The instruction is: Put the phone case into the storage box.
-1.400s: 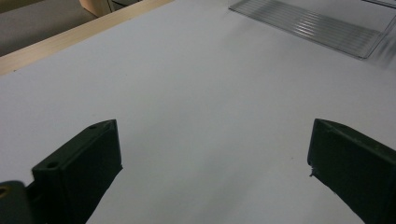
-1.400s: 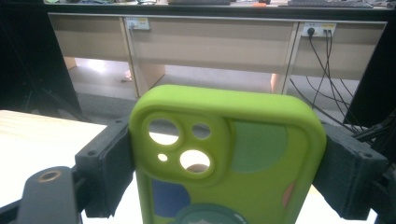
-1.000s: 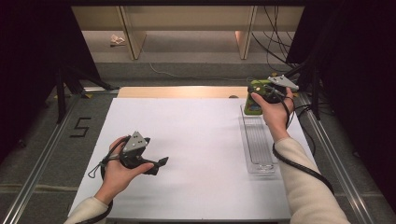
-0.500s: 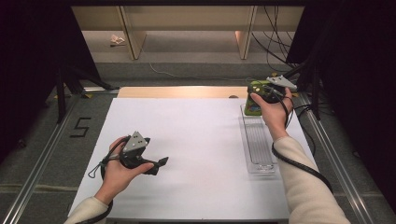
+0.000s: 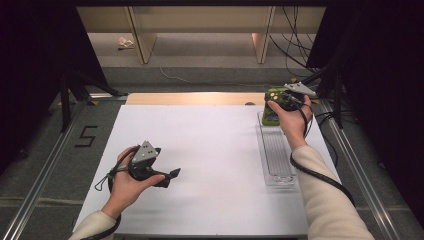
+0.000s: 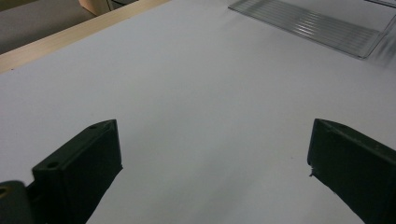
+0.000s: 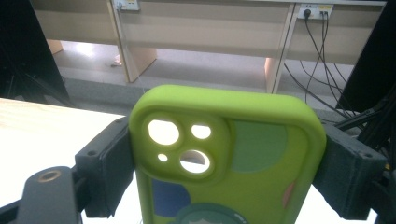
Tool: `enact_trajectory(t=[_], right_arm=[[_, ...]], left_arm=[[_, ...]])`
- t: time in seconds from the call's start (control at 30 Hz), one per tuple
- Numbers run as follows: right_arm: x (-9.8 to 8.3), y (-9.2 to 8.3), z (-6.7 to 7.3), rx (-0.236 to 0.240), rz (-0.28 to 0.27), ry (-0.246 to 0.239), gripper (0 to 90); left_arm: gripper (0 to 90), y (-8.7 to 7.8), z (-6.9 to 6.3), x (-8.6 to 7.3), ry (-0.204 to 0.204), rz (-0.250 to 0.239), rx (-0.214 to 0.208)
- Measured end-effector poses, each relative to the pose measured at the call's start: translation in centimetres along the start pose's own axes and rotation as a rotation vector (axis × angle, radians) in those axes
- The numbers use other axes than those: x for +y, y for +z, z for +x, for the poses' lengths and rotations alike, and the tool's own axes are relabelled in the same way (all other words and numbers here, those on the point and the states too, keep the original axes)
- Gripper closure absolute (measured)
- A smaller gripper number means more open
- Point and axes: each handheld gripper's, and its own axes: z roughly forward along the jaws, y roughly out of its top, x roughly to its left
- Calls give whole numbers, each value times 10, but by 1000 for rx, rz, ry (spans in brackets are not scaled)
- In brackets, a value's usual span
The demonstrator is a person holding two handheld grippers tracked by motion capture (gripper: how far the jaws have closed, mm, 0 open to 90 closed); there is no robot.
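Note:
A lime-green phone case with camera cut-outs and coloured patches stands upright between the black jaws of my right gripper, which is shut on its two sides. From above, the phone case hangs over the far end of a clear ribbed tray, with my right gripper above it. My left gripper rests low over the white table sheet at the near left. In its own view my left gripper is open, with bare sheet between the jaws.
The clear tray lies lengthwise along the right side of the sheet. A strip of wooden tabletop runs along the far edge. Metal rails flank the table, and cables hang at the back right.

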Motion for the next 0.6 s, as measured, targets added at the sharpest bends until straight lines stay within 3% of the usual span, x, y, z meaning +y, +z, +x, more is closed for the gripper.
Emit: enact_trajectory(t=[0.6], right_arm=[[-4,5,0,-4,14,-4,171]], left_arm=[[24,0,0,0,0,0,-1]])
